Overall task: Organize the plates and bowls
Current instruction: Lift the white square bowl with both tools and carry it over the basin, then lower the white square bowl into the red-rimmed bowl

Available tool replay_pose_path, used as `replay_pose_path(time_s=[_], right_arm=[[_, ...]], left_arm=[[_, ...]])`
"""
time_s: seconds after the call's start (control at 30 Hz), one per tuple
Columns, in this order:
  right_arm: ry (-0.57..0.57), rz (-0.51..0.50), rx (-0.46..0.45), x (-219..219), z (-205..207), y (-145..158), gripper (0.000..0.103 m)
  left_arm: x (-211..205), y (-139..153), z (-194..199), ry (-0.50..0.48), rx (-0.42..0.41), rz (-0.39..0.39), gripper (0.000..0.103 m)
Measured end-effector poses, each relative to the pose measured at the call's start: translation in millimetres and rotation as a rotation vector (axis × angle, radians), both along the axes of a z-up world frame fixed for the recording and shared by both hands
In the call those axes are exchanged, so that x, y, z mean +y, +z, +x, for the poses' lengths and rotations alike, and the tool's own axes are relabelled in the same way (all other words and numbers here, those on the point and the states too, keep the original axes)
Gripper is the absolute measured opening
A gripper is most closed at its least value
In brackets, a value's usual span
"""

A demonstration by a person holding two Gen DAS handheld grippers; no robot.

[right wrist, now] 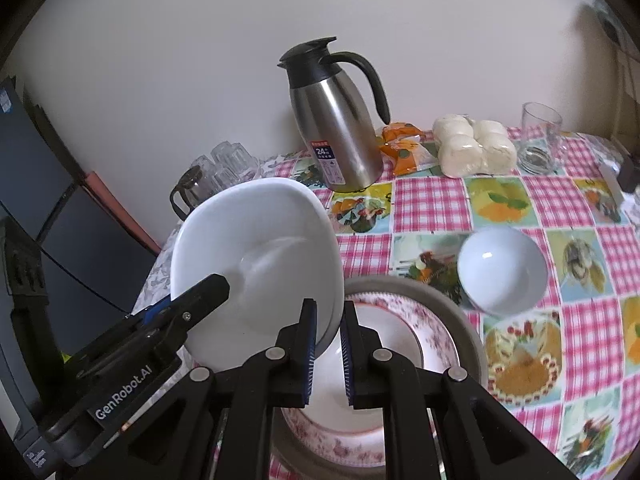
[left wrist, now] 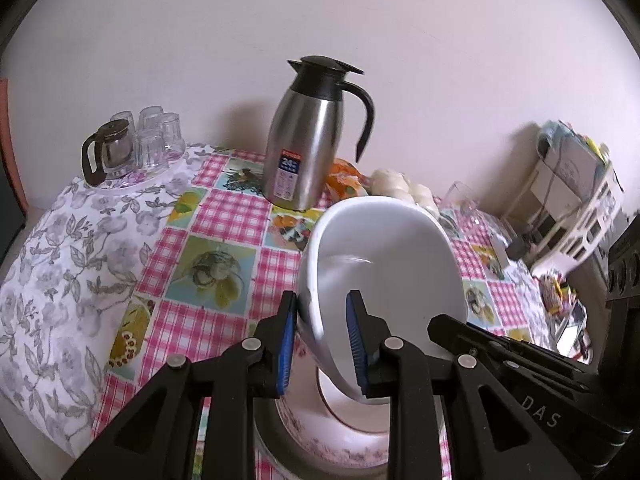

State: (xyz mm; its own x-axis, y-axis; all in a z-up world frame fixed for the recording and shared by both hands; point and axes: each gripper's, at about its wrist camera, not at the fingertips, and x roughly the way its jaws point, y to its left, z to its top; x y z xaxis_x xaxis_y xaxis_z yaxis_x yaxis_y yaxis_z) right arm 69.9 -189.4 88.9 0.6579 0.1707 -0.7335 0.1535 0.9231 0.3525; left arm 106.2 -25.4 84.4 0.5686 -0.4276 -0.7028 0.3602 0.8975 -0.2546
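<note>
A white deep plate hangs tilted above the table, held from both sides. My left gripper is shut on its near rim, one blue pad outside and one inside. My right gripper is shut on the opposite edge of the same white deep plate. Each gripper shows in the other's view: the right gripper and the left gripper. Directly below lies a floral plate on a larger grey plate. A small white bowl stands upright to the right of that stack.
A steel thermos jug stands at the back of the checked tablecloth. Steamed buns, an orange packet and a glass lie to its right. Upturned glasses and a small glass pot sit at the back left.
</note>
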Motion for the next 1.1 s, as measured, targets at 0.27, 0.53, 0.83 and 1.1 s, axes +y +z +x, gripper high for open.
replay_pose_path(time_s=[0.27, 0.53, 0.83, 1.1], right_arm=[[-0.040, 0.030, -0.054, -9.6, -37.8, -7.3, 0.013], [-0.035, 0.092, -0.040, -21.7, -44.6, -30.2, 0.013], [-0.055, 0.120, -0.037, -34.0, -53.4, -33.8, 0.013], [-0.064, 0.125, -0.009, -37.2, -52.5, -40.6, 0.013]], left_arm=[[-12.7, -3.5, -21.5, -0.043, -0.004, 0.032, 0.026], [-25.6, -13.0, -21.7, -0.060, 0.024, 0.076, 0.026], [-39.6, -17.4, -26.2, -0.081, 0.039, 0.115, 0.026], [-42.8, -29.8, -22.7, -0.080, 0.095, 0.143, 0.026]])
